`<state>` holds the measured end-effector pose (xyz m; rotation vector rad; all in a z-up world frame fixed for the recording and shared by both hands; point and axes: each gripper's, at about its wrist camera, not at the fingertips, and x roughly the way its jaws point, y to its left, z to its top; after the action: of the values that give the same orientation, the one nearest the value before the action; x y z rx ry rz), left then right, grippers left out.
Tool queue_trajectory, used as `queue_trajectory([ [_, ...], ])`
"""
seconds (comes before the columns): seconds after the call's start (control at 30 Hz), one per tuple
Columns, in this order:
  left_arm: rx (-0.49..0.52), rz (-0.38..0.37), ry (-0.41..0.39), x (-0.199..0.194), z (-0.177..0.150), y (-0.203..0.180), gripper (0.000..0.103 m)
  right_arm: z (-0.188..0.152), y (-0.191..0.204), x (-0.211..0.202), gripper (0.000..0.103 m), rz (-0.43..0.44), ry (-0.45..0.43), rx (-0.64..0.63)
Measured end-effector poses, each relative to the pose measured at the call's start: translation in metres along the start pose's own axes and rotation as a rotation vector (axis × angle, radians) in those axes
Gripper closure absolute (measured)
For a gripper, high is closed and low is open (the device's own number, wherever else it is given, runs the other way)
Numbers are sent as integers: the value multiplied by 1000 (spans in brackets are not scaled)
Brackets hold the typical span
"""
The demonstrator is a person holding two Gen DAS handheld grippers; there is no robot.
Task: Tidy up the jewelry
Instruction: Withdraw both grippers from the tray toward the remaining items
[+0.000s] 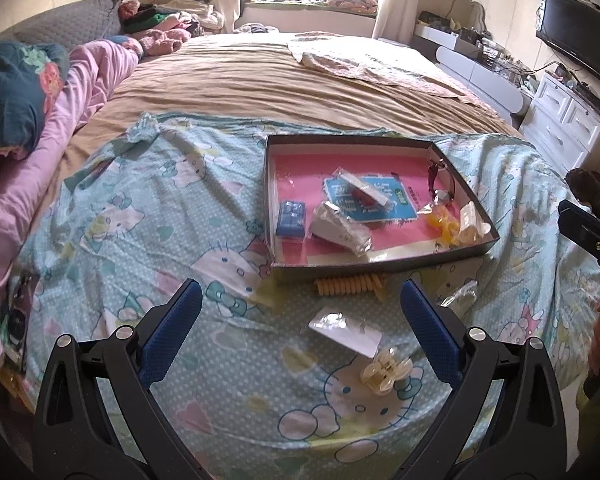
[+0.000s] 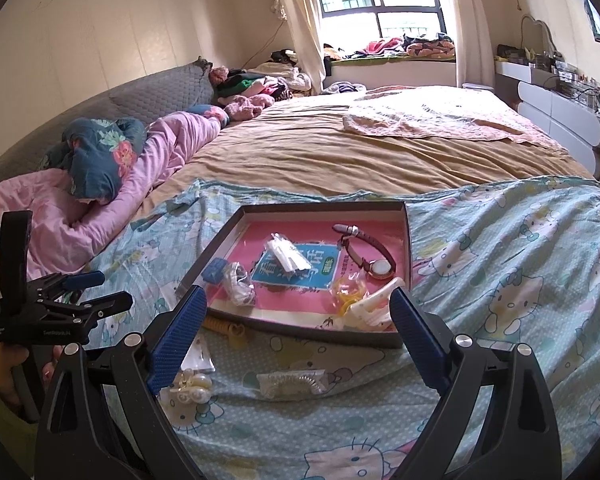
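A shallow dark tray (image 1: 380, 266) with a pink floor lies on the Hello Kitty sheet. It holds a watch (image 1: 438, 182), a blue box (image 1: 291, 218), a yellow piece (image 1: 444, 222) and several packets. In front of it lie a yellow coil hair tie (image 1: 348, 285), a white card packet (image 1: 344, 330), a pearly hair claw (image 1: 386, 370) and a clear bagged coil (image 2: 292, 382). My left gripper (image 1: 300, 296) hovers open above the card packet, holding nothing. My right gripper (image 2: 298, 300) is open and empty over the tray's (image 2: 300, 330) near edge, by the watch (image 2: 364, 254).
The bed's brown cover (image 1: 280, 76) stretches beyond the tray. Pink bedding (image 1: 88, 80) and a floral pillow (image 1: 16, 92) pile up on the left. White drawers (image 1: 564, 120) and a wall TV (image 1: 576, 32) stand at the right. A hand (image 2: 4, 368) holds the left gripper (image 2: 108, 290).
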<state>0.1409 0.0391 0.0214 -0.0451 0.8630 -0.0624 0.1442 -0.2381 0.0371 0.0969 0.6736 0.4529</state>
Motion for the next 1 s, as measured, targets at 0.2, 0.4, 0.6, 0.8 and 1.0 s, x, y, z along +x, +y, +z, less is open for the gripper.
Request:
queue_trajectory([
  [0.2,-16,1,25,4,-9,4,10,-10,4,4,11,7,29,-12],
  [0.4,-29,-15,58,11,-22,5,10,-20,5,10,11,15,66,-10],
  [0.6,-44,-44,101,21,-34,3,10,-35,10,22,11,19,119,-23],
  [0.8,-35,-60,140,32,-45,-3,10,-48,11,32,11,4,155,-44],
  [1.0,-37,-83,176,42,-52,-8,10,-59,8,38,11,12,187,-32],
])
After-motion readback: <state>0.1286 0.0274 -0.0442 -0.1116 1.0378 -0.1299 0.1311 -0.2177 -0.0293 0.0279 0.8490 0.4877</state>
